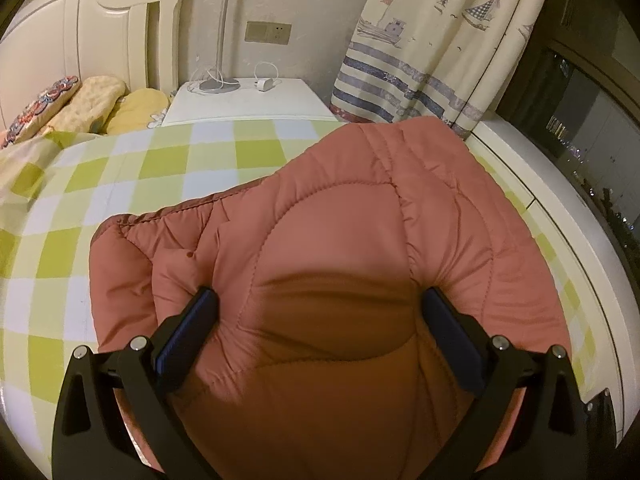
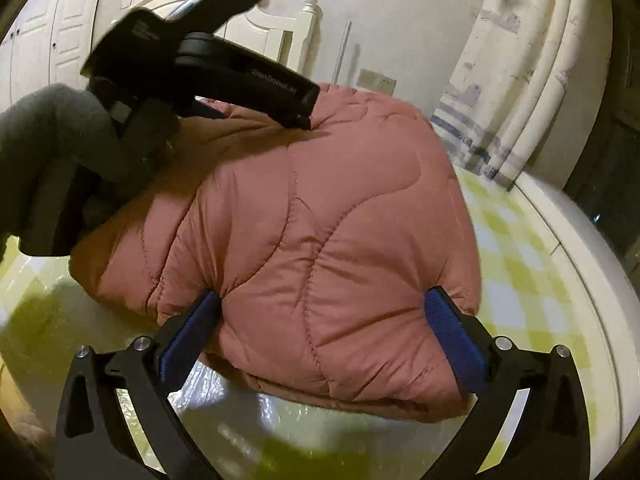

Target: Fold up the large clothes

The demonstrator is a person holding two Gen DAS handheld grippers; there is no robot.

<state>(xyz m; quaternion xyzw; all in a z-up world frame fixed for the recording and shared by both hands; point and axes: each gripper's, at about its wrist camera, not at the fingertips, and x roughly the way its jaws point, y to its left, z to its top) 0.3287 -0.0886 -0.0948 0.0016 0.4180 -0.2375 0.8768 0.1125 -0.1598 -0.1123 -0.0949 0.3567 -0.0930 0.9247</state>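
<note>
The left claw point(image 1: 318, 300) stands wide with its blue pads point(image 1: 188, 330) pressed into both sides of a thick fold of the pink quilted jacket point(image 1: 340, 220), squeezing the padding between them. The right claw point(image 2: 326, 308) is spread as wide as it goes over the jacket's near edge, each pad touching the puffy fabric at its side, and whether it truly grips cannot be told. The jacket lies bunched in a folded heap on the bed's green-and-white checked sheet point(image 1: 120, 168), with a white nightstand point(image 1: 248, 104) and a sailboat curtain point(image 1: 432, 40) beyond; a grey-sleeved hand point(image 2: 60, 168) holds the left claw's handle.
</note>
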